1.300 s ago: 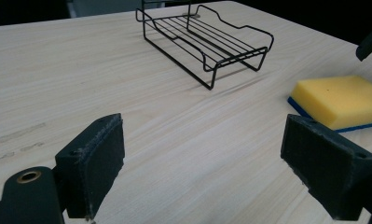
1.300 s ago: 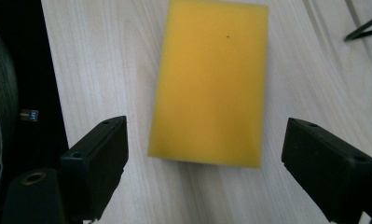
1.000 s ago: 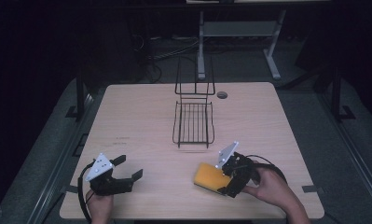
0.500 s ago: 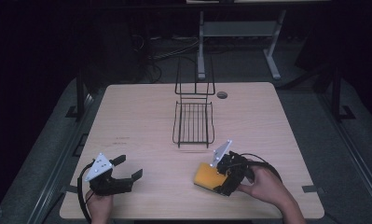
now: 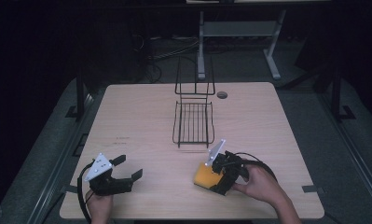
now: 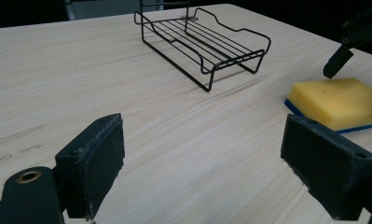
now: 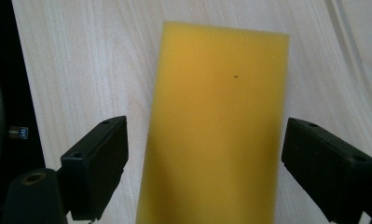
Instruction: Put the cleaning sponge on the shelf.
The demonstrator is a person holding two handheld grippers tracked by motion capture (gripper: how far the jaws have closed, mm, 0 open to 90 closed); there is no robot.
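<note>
A yellow sponge with a blue underside lies flat on the table near the front right. My right gripper hangs over it, tilted down, and is open; in the right gripper view the sponge runs lengthwise between the two jaws of the gripper, with a gap on each side. My left gripper rests at the front left, open and holding nothing. In the left gripper view, the sponge lies beyond the jaws of the left gripper on the right.
A black wire rack with an upright back stands at the table's middle, also visible as the rack in the left gripper view. A round cable hole sits near the far edge. Dark floor and a metal stand lie behind the table.
My right gripper has shifted a little to the left, further over the sponge. The sponge, the rack and the left gripper have stayed put.
</note>
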